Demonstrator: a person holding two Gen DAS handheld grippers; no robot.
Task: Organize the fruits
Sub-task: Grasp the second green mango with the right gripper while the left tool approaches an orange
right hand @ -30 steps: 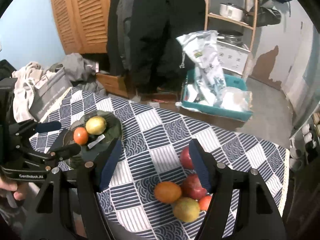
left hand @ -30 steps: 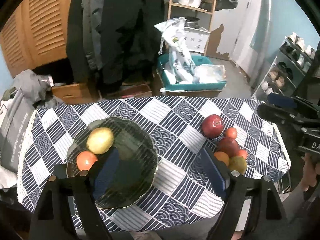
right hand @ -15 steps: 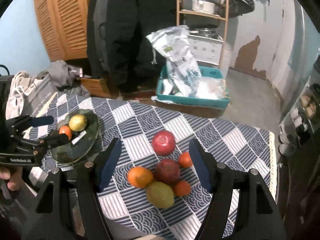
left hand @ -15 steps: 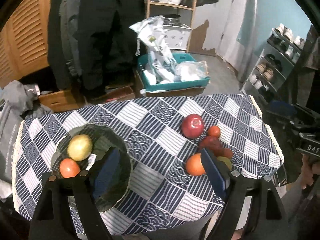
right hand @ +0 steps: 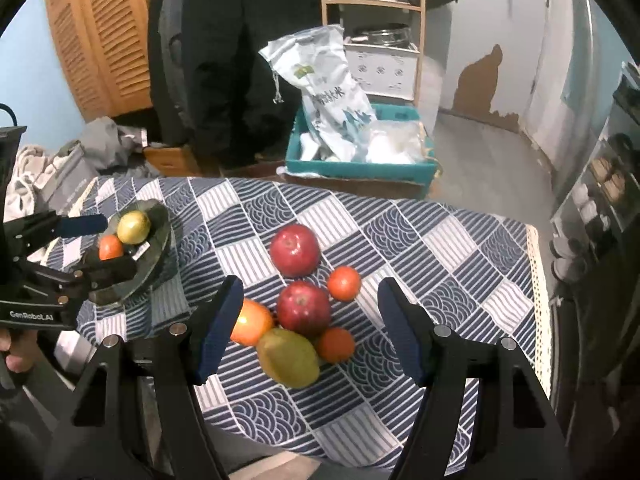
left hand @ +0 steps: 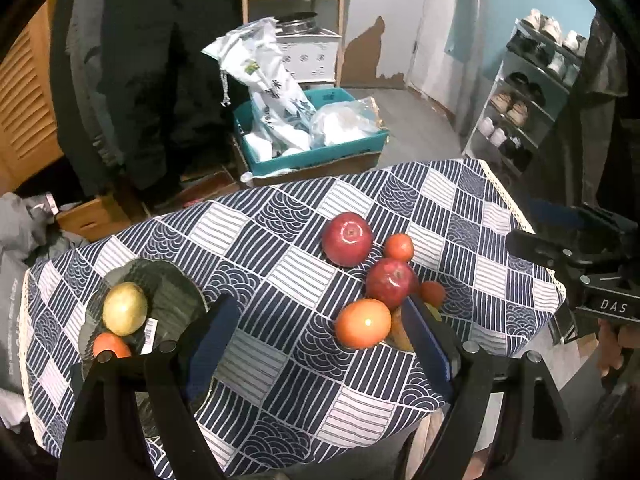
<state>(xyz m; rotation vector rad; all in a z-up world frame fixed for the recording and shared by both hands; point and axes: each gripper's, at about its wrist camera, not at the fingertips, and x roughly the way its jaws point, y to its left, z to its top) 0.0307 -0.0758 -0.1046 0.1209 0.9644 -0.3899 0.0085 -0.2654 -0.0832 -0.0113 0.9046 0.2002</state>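
Where fruits (right hand: 300,300) cluster, patterned tablecloth (right hand: 440,248) covers table.

Plate (right hand: 158,258) at table's left; fruit pile (right hand: 298,300) right of it

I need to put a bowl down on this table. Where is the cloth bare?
Bare cloth lies between the dark plate and the fruit cluster, and along the far edge toward the teal crate. It is crowded around the cluster.

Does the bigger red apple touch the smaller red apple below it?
Apart. The right wrist view shows striped tablecloth between the bigger red apple and the smaller red apple.
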